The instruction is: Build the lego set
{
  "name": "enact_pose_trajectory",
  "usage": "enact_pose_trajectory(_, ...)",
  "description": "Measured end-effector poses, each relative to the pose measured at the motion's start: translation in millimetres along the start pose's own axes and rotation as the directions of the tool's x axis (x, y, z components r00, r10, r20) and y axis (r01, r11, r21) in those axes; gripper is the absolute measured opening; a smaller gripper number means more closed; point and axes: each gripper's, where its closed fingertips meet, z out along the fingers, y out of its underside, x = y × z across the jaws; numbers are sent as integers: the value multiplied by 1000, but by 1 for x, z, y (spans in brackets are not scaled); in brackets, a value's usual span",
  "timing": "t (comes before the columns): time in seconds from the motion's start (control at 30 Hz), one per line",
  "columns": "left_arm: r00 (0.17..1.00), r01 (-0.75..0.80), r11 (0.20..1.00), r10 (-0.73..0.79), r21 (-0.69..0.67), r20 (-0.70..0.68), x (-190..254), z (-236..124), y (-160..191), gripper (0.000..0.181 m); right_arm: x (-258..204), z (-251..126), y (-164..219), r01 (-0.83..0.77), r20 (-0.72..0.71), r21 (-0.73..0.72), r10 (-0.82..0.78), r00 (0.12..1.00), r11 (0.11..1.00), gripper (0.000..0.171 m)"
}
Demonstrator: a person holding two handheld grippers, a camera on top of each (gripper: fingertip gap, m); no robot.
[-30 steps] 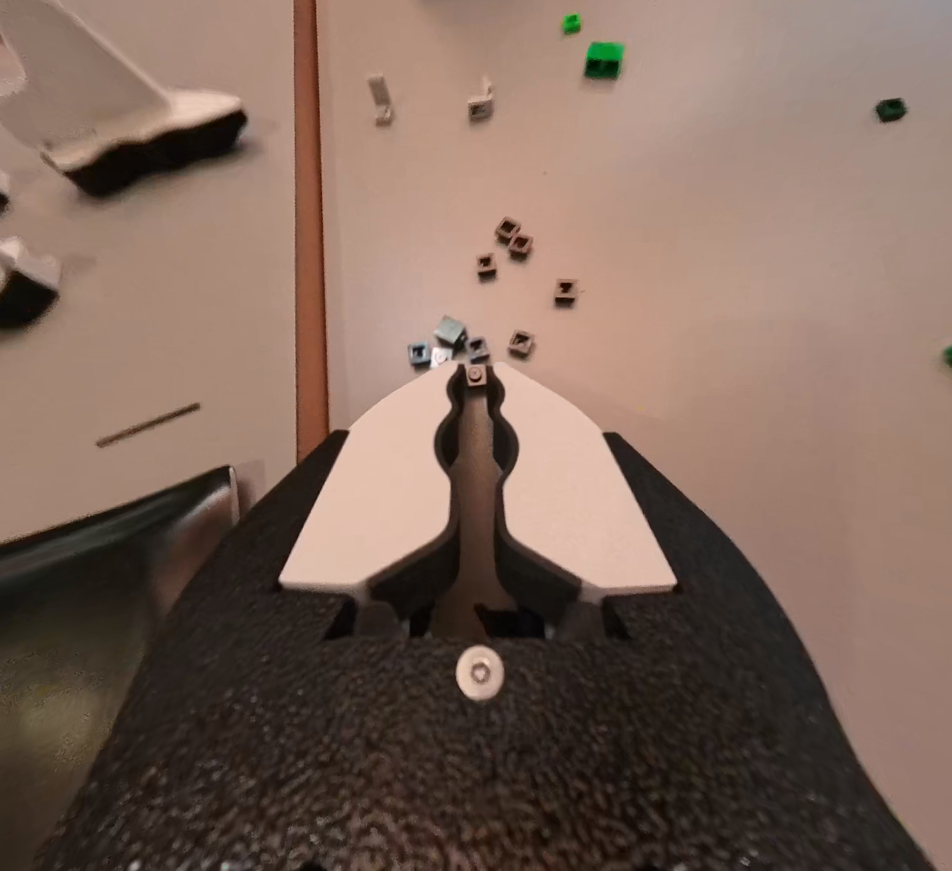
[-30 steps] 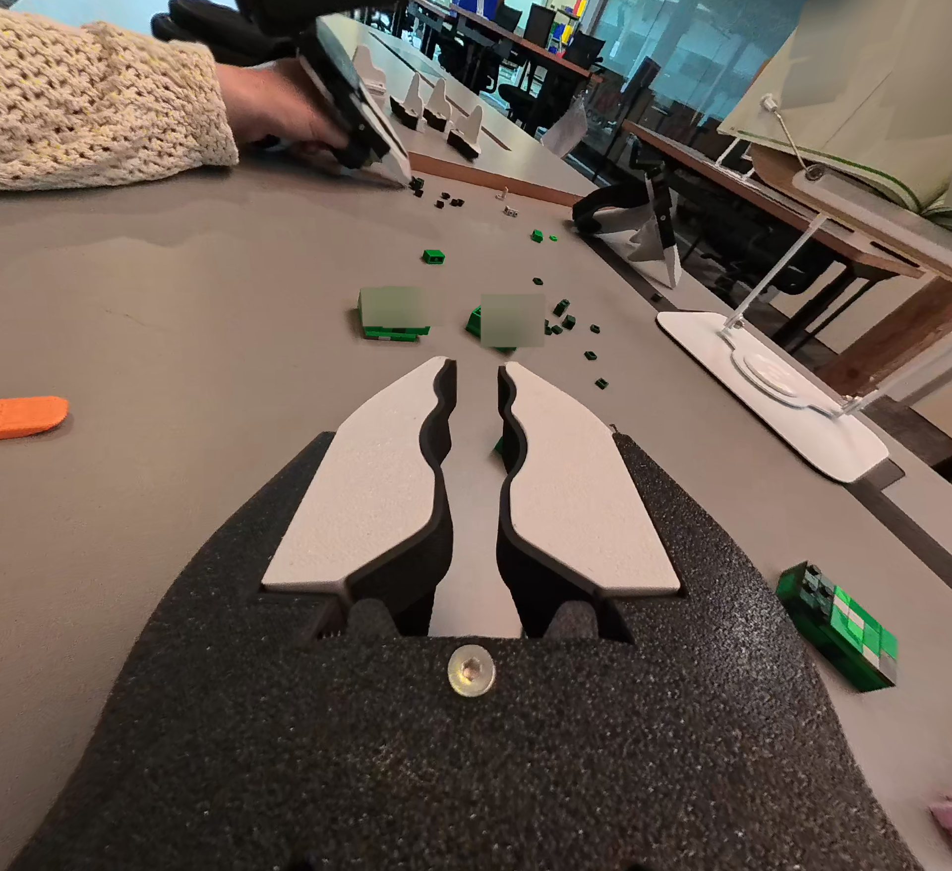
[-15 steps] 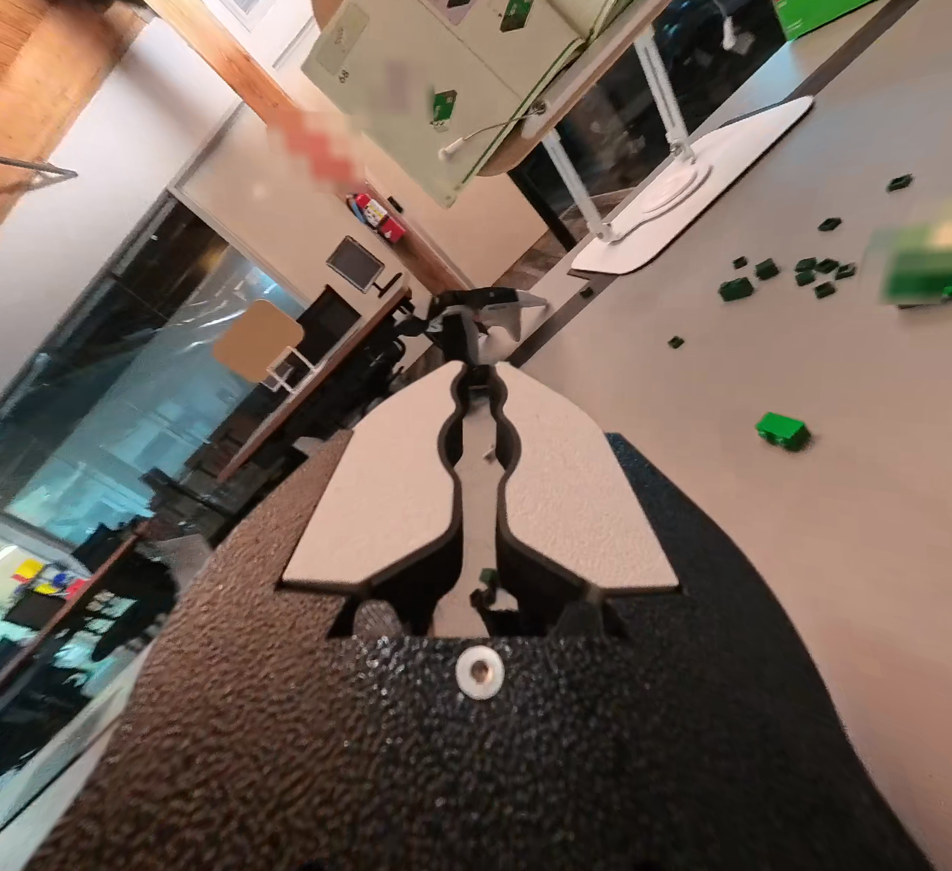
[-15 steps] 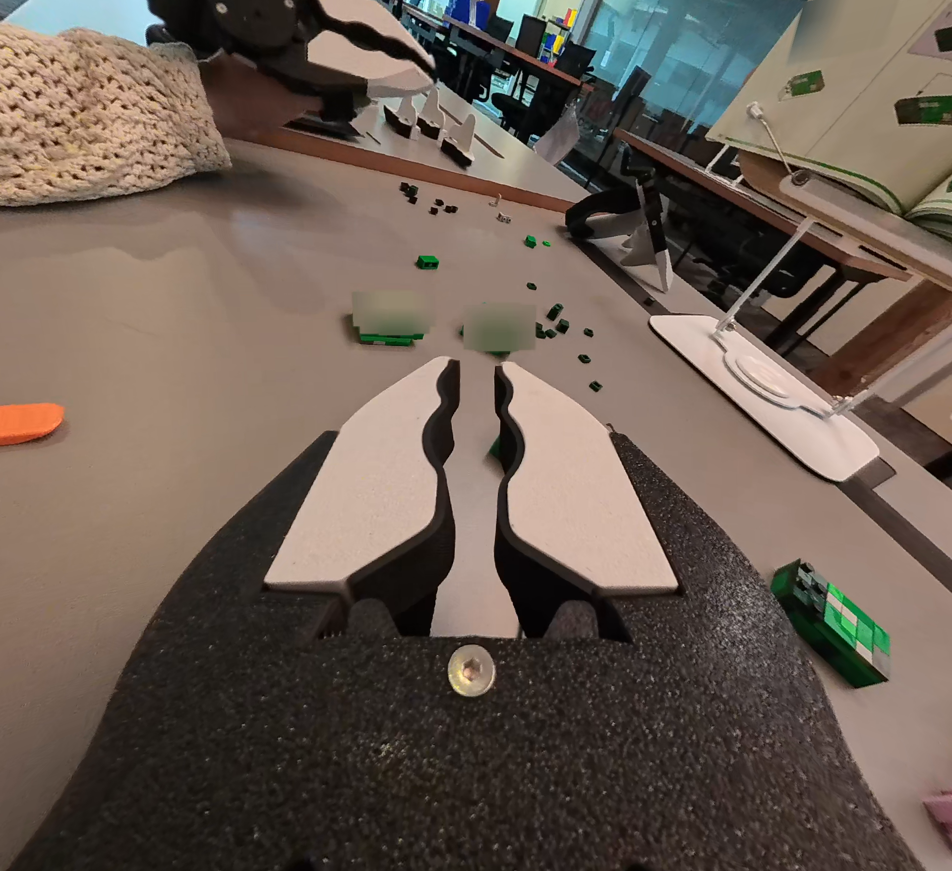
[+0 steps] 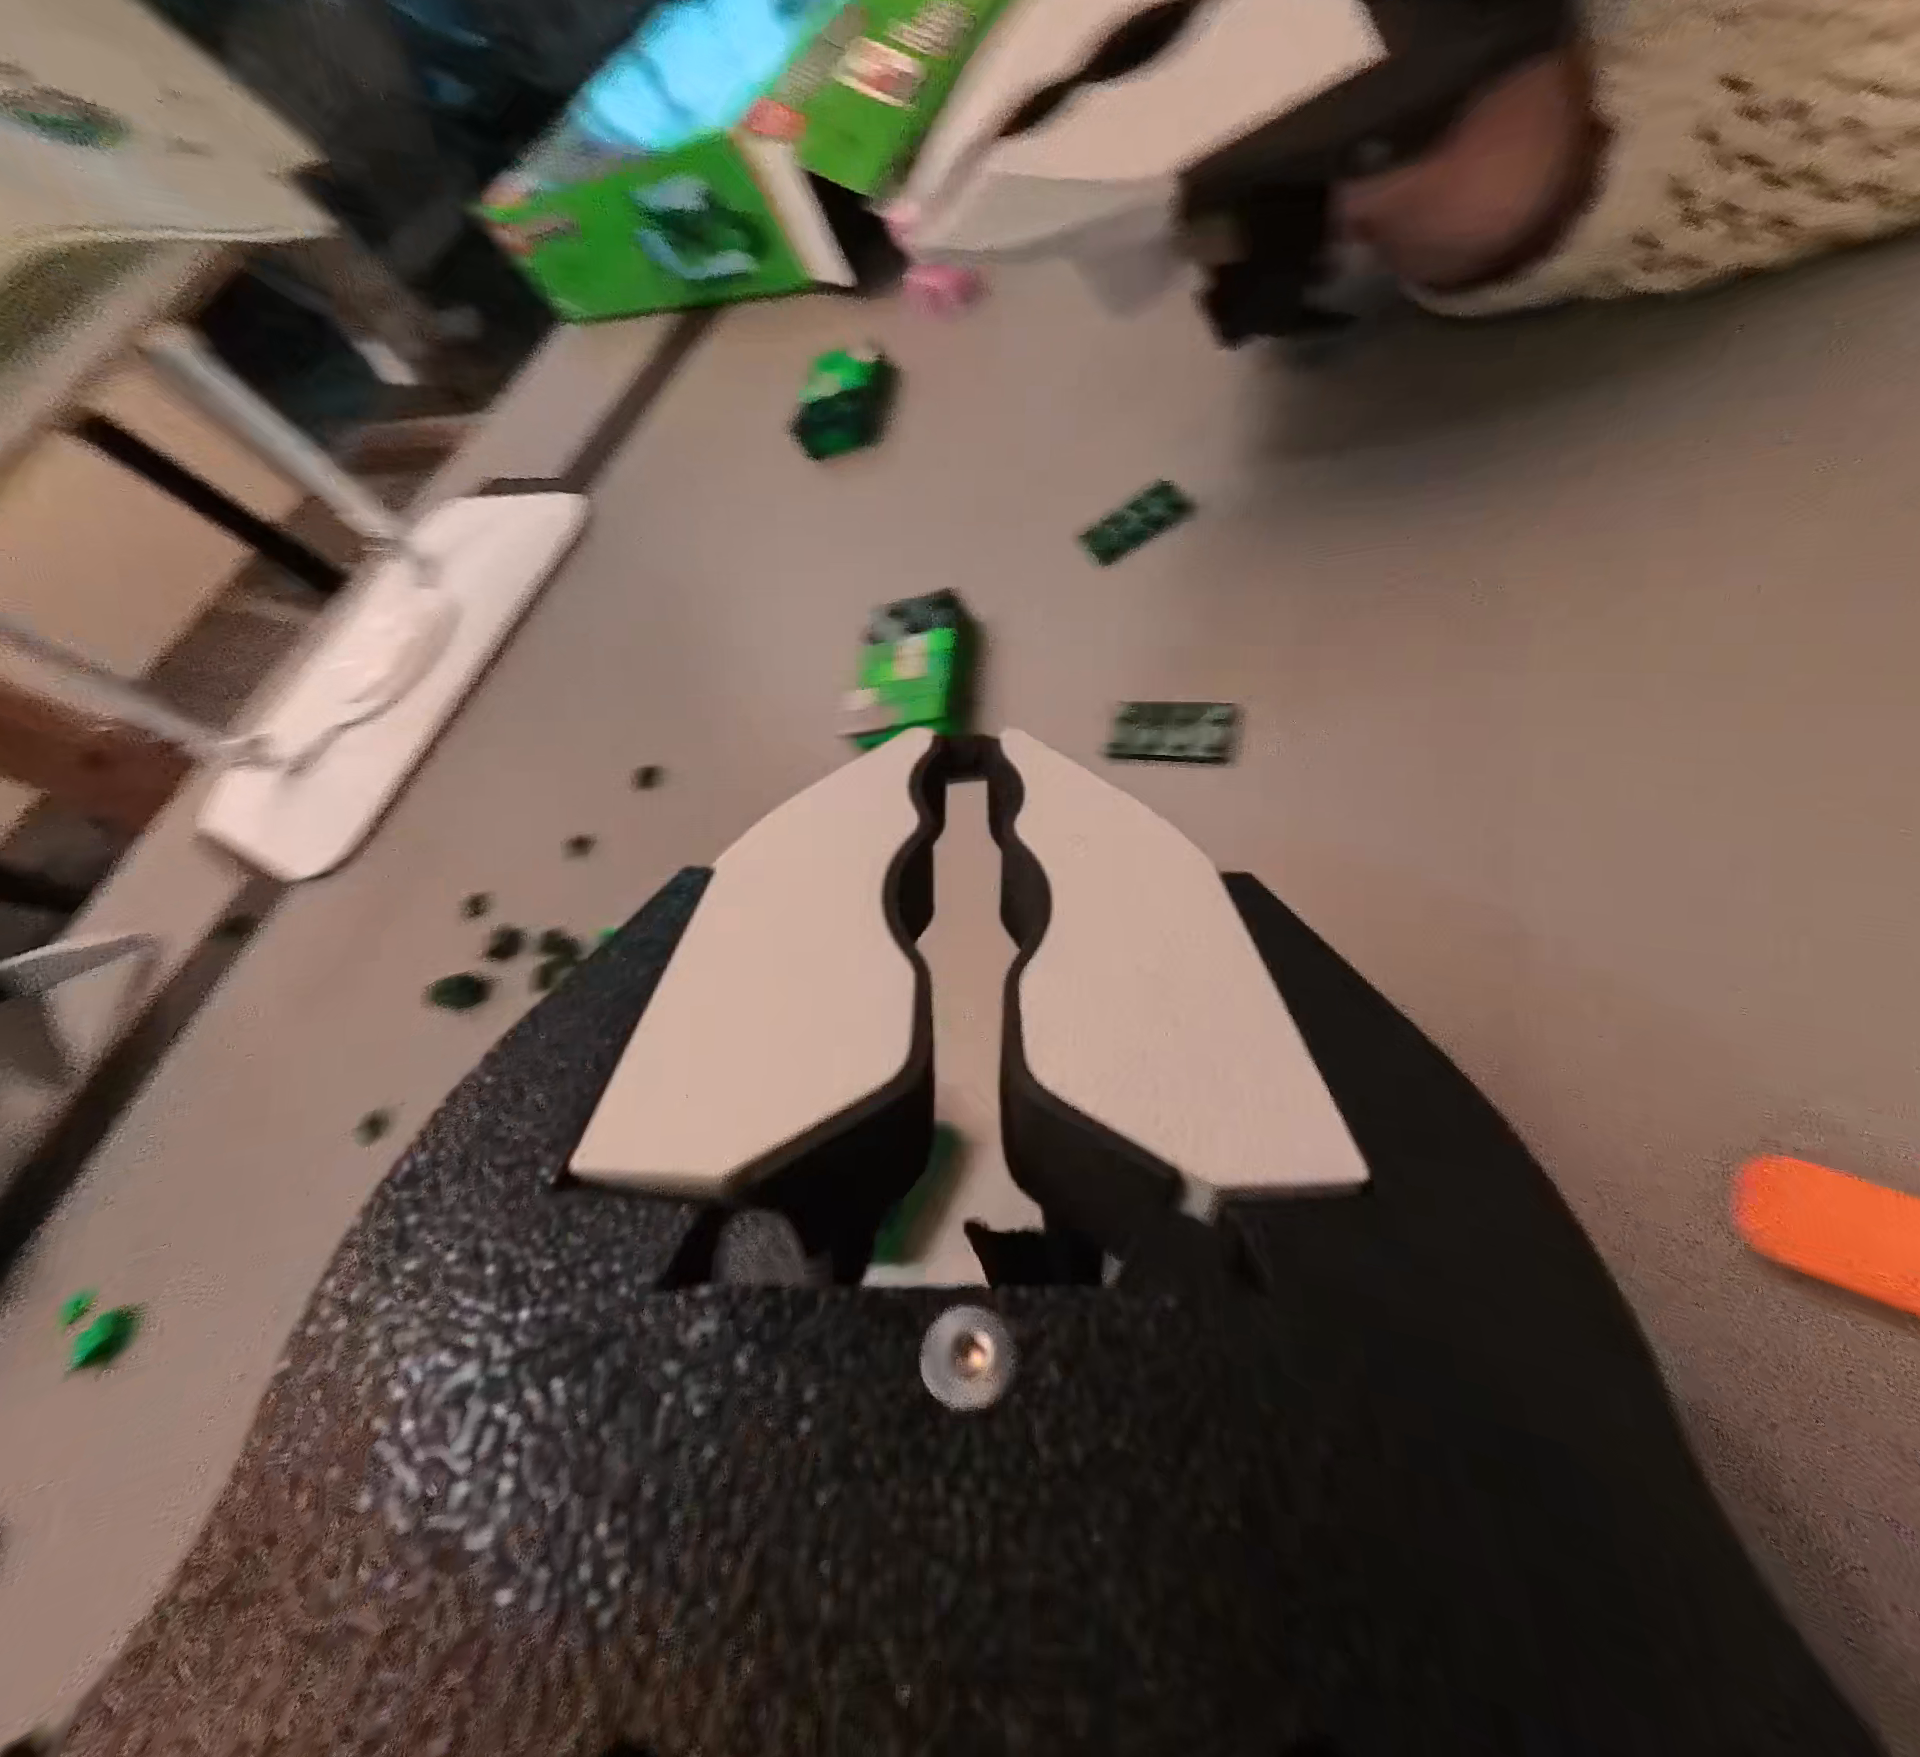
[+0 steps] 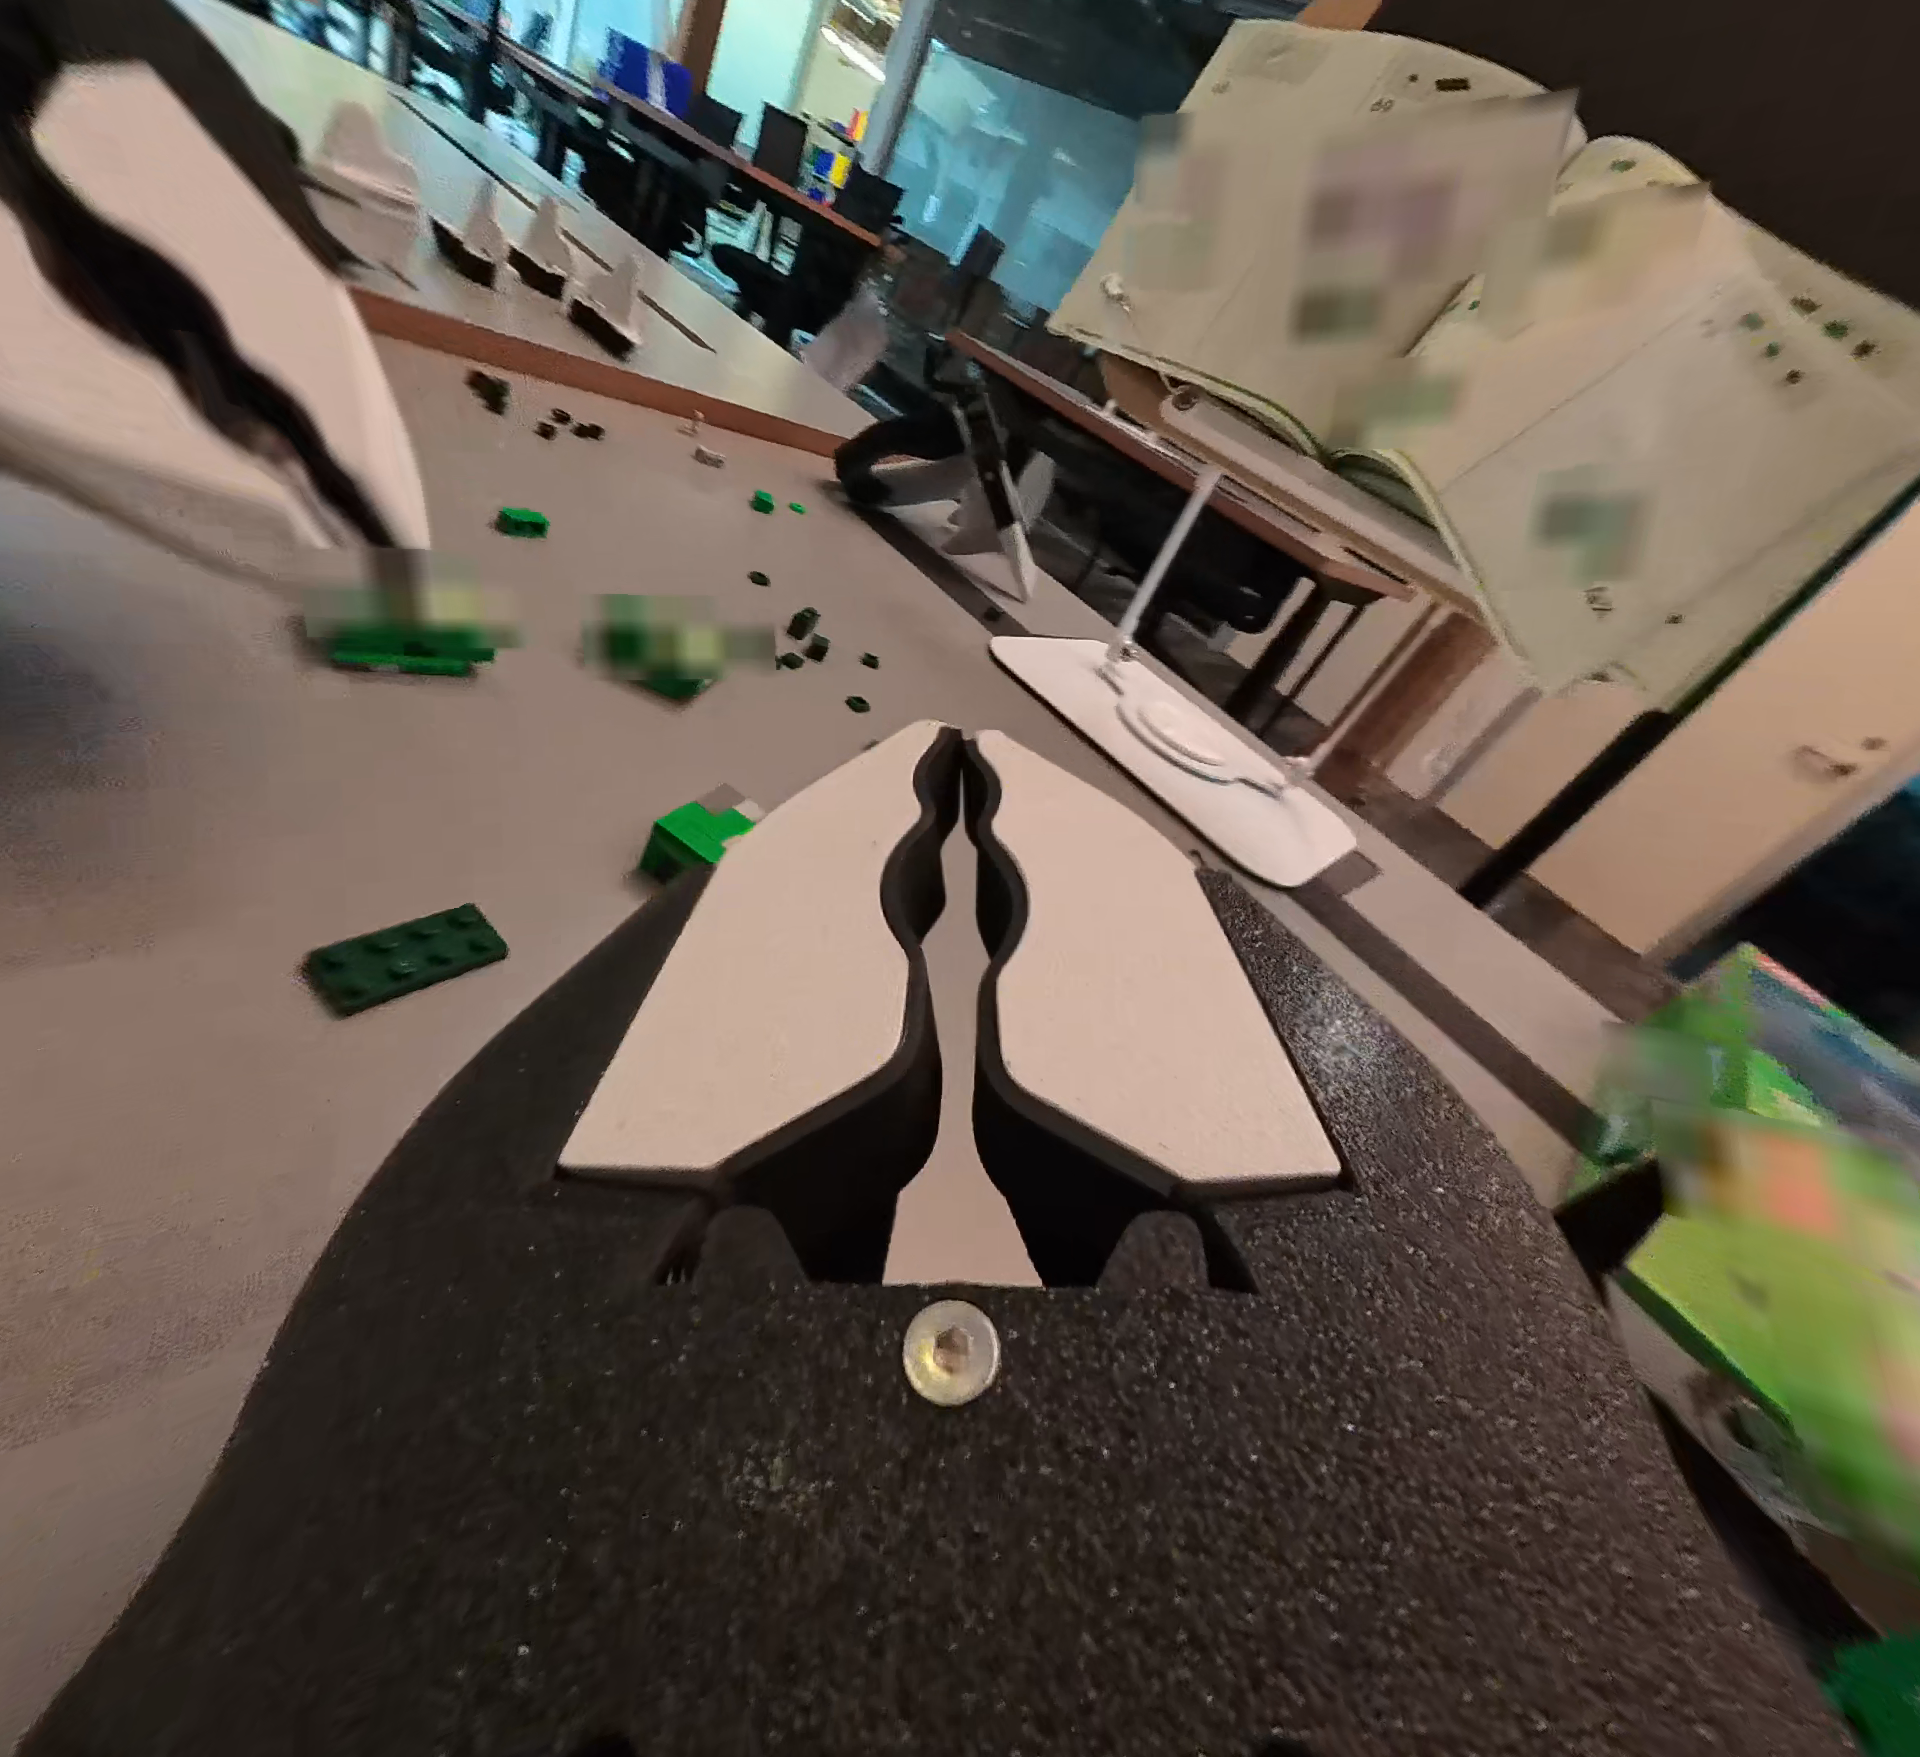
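My left gripper (image 5: 966, 751) is shut on a small dark piece (image 5: 966, 762) pinched at its very tips, above the grey table (image 5: 1455, 668). Just beyond it lie a green block build (image 5: 909, 673) and a dark green plate (image 5: 1174, 731). My right gripper (image 6: 961, 739) is shut, its tips meet and nothing shows between them. A green block (image 6: 691, 840) and a dark green plate (image 6: 405, 954) lie to its left. The left gripper (image 6: 395, 544) also shows in the right wrist view, its tip low over green plates (image 6: 405, 658). The right gripper (image 5: 935, 185) shows far off in the left wrist view.
A green box (image 5: 675, 232) and a white stand base (image 5: 384, 668) sit along the table's far edge. An open instruction book (image 6: 1455, 305) stands on the stand (image 6: 1174, 762). Small dark pieces (image 6: 810, 637) are scattered. An orange tool (image 5: 1829, 1229) lies at right. Another green build (image 5: 842, 403) lies farther off. My right fingertips sit around 12 centimeters from my left ones. From the left gripper's tips to the dark green plate (image 5: 1174, 731) is close to 8 centimeters. The right camera catches it too, in the right wrist view (image 6: 411, 938).
My left gripper swung from over the grey pieces to the green builds, the dark piece still at its tips. My right jaws closed from open and shifted right of the green block.
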Motion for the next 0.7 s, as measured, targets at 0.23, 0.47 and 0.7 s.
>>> enact_pose_trajectory(0.23, 977, 2, 990, -31, -138, -212, 31, 33, 12, 6, -17, -3, -4, -60, 135, 30, 56, 989, 998, 0)
enact_pose_trajectory(0.47, 950, 39, 981, -95, -188, -296, 28, 49, 18, 6, -29, 0, 0, -73, 215, -9, 73, 974, 997, 0)
enact_pose_trajectory(0.7, 931, 7, 974, -89, -228, -353, 31, 53, 23, 6, -56, -2, 3, -4, 361, -34, 17, 932, 999, 3)
